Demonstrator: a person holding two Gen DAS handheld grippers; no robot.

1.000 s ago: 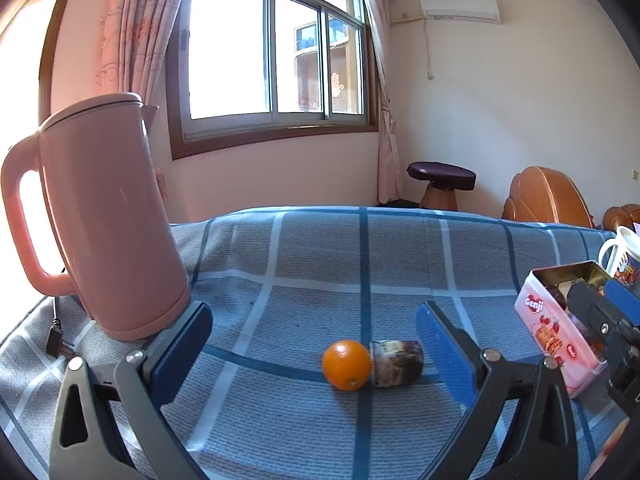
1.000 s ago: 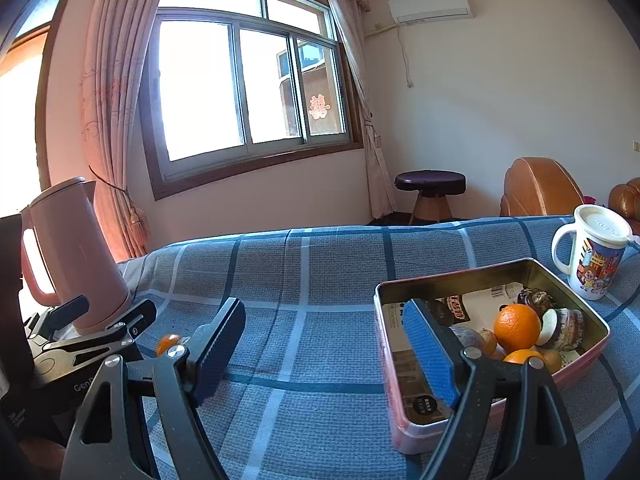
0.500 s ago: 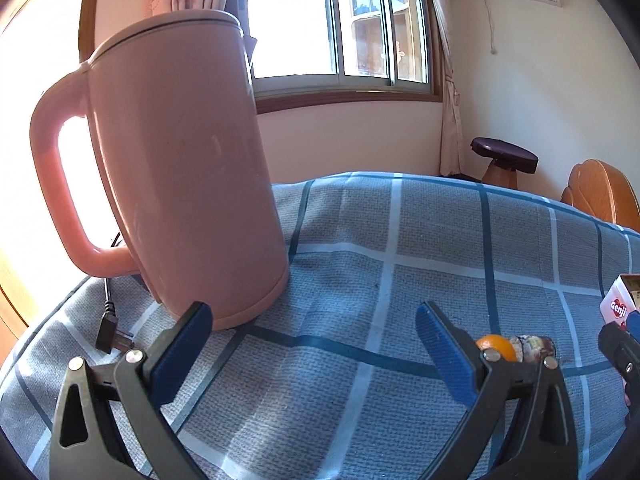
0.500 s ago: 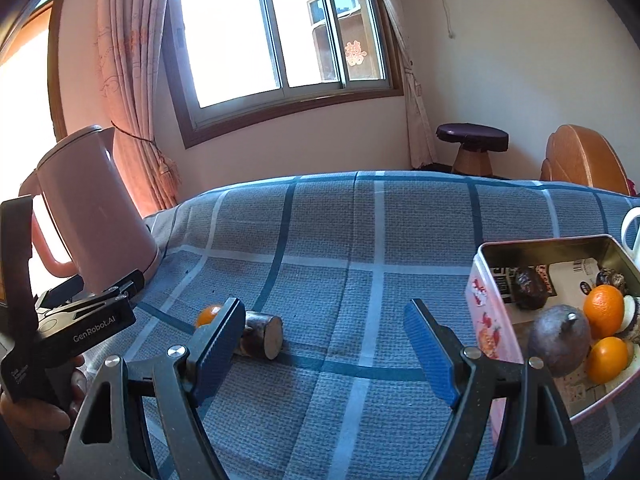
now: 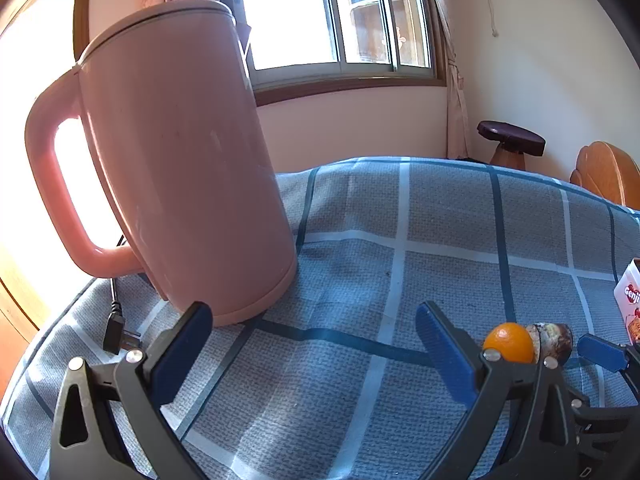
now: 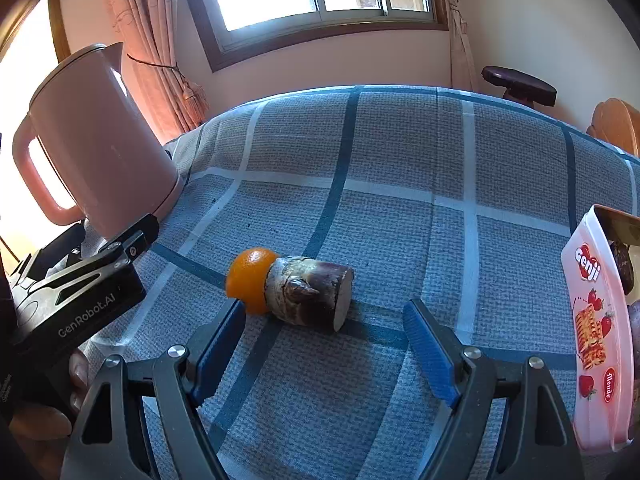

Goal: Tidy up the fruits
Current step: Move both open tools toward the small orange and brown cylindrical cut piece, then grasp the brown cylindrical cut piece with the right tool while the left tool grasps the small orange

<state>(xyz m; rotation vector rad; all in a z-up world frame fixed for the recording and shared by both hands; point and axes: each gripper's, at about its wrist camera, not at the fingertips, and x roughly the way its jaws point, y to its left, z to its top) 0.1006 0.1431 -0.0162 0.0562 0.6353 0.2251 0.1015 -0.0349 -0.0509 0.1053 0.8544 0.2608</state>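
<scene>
An orange (image 6: 250,278) lies on the blue checked cloth, touching a short purple-brown sugarcane piece (image 6: 310,292). My right gripper (image 6: 324,354) is open and empty, low over the cloth just in front of them. In the left wrist view the orange (image 5: 509,342) and cane piece (image 5: 554,340) lie to the right, past my right finger. My left gripper (image 5: 312,352) is open and empty, facing the pink kettle (image 5: 176,168). The pink tin (image 6: 600,320) with fruit inside stands at the right edge.
The kettle (image 6: 96,140) stands at the table's left end, its plug and cord (image 5: 118,332) lying beside it. The left gripper's body (image 6: 80,292) is at the left in the right wrist view. A stool (image 5: 510,146) and wooden chair (image 5: 606,172) stand beyond the table.
My right gripper has swung left from the tin and come down close to the orange and cane piece. My left gripper has turned left toward the kettle, leaving the fruit at its right.
</scene>
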